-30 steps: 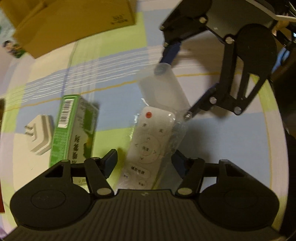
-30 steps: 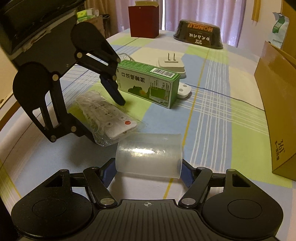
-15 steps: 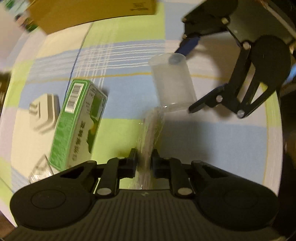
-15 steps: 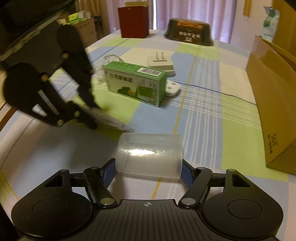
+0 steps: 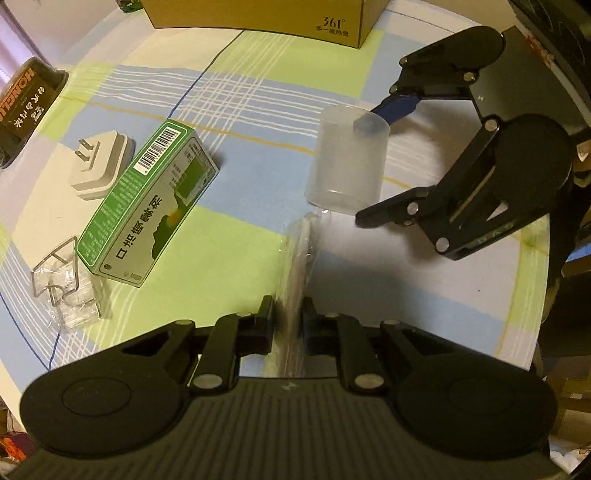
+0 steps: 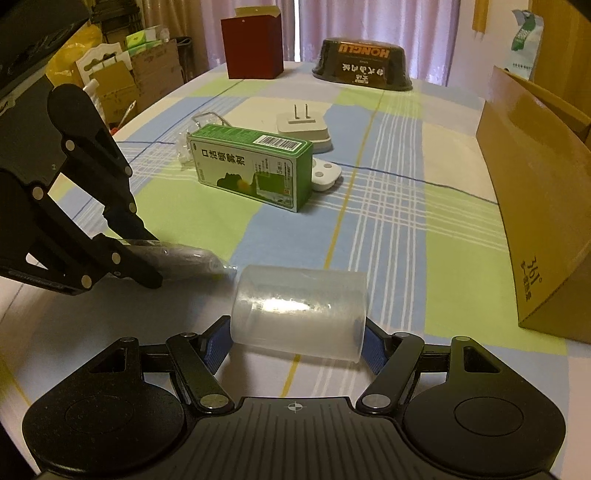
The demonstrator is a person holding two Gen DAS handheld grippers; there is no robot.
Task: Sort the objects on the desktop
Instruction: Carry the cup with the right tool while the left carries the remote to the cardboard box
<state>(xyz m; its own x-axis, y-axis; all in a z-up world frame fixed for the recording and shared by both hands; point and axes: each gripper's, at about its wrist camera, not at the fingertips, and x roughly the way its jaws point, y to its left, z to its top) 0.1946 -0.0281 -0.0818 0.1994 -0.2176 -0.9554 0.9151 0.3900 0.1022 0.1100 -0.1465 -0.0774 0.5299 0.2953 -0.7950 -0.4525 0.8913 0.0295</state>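
Moved: left hand-held gripper (image 5: 287, 325) has pinched the bagged remote (image 5: 297, 266) and tipped it edge-up off the bench (image 5: 229, 266).
Right hand-held gripper (image 6: 295, 341): clamped across the clear cup (image 6: 301, 308) — cup sideways.
Relation: remote's long axis points at the cup, tip almost touching.

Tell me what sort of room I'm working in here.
Probably a lived-in home room used partly for storage: a table under a checked tablecloth, curtains behind it, and stacked cardboard boxes along the left wall.

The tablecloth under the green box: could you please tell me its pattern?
The tablecloth is checked in pale blue, light green and cream with thin white lines; the right wrist view shows it best.
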